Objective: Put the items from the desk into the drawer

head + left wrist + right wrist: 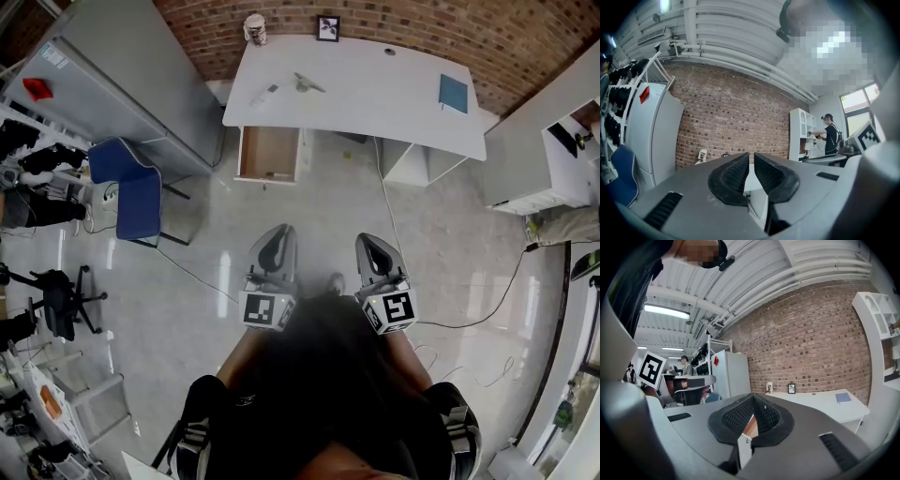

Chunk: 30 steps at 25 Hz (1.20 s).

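Note:
The white desk stands far ahead against the brick wall. On it are a pale cup, a small picture frame, a blue notebook, a pen-like item and a small dark object. Under its left end a wooden drawer is pulled out and looks bare inside. Both grippers are held close to the body, well short of the desk. My left gripper shows a narrow gap with nothing in it. My right gripper has its tips touching, empty.
A blue chair and a grey cabinet stand at the left, and a white shelf unit at the right. A cable trails over the glossy floor. A person stands by the shelves.

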Each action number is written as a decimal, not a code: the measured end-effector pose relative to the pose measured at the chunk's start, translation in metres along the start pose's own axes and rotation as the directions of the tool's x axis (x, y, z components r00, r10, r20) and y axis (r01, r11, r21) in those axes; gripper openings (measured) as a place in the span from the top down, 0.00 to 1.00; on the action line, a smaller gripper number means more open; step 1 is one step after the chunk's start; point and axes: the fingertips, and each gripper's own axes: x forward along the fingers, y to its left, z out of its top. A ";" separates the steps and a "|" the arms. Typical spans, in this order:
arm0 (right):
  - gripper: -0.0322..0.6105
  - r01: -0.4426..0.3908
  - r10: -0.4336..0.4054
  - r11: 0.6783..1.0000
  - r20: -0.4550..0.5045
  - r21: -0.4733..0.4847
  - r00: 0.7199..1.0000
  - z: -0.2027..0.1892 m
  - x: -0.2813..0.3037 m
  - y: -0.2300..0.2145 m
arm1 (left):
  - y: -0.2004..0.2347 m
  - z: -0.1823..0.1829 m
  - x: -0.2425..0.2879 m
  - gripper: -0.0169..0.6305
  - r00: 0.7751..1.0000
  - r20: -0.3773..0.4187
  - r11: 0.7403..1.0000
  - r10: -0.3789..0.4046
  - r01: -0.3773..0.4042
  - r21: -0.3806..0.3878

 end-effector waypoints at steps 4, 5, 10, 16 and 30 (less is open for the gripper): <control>0.95 -0.007 0.007 1.000 -0.005 0.000 1.000 -0.003 -0.010 -0.017 | -0.017 -0.005 0.009 0.94 1.000 -0.012 1.000 0.001 -0.001 0.005; 0.95 -0.011 0.011 1.000 -0.006 0.000 1.000 -0.004 -0.013 -0.022 | -0.022 -0.006 0.011 0.85 1.000 -0.015 1.000 -0.002 0.002 -0.001; 0.95 -0.043 0.043 0.999 -0.006 -0.005 0.999 -0.008 -0.022 -0.040 | -0.038 -0.015 0.014 0.74 0.999 -0.036 1.000 0.026 -0.026 0.016; 0.95 -0.063 0.063 0.998 0.012 0.006 0.998 -0.008 -0.019 -0.051 | -0.042 -0.024 0.019 0.74 0.997 -0.052 0.999 0.051 -0.050 0.022; 0.95 -0.060 0.060 0.998 -0.027 0.001 0.998 -0.004 0.085 -0.084 | 0.022 -0.034 0.119 0.72 0.997 -0.075 1.000 0.023 -0.022 0.011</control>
